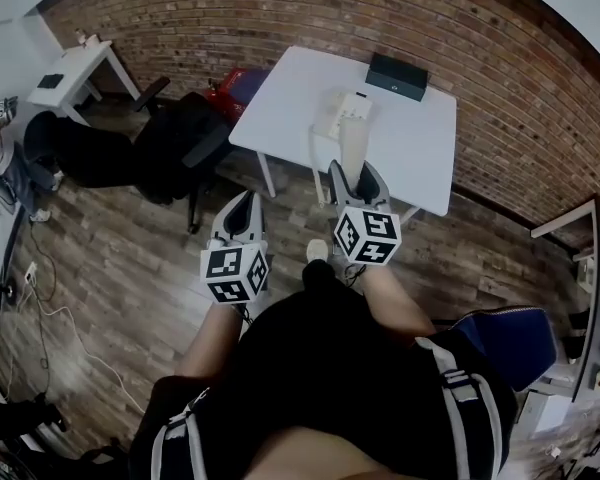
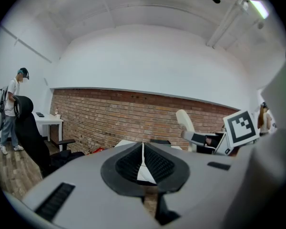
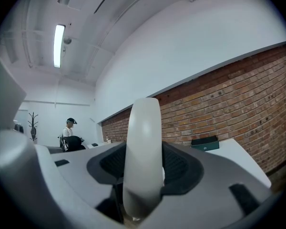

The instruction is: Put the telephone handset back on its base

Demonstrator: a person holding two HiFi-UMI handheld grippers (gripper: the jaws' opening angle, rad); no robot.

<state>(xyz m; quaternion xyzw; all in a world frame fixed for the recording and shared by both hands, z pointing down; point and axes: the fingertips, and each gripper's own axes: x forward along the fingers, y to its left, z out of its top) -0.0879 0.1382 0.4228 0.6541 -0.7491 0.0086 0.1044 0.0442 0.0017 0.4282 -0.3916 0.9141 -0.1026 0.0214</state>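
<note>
Brick wall (image 1: 280, 18) and wood floor (image 1: 130, 258) are framing a white table (image 1: 420, 158), with the phone base (image 1: 332, 120) sitting on it not far from a dark box (image 1: 397, 76). Right gripper (image 1: 357, 180) is clamping the handset (image 1: 354, 146) between its jaws, long axis sticking out forward past the tips and aiming at the base lying pretty much straight ahead (so I'm guessing carry it forward, then lay it down flat). Left gripper (image 1: 242, 208) is hanging back over the floor, jaws pinched together on nothing, so the right one is sitting nearer the table.
</note>
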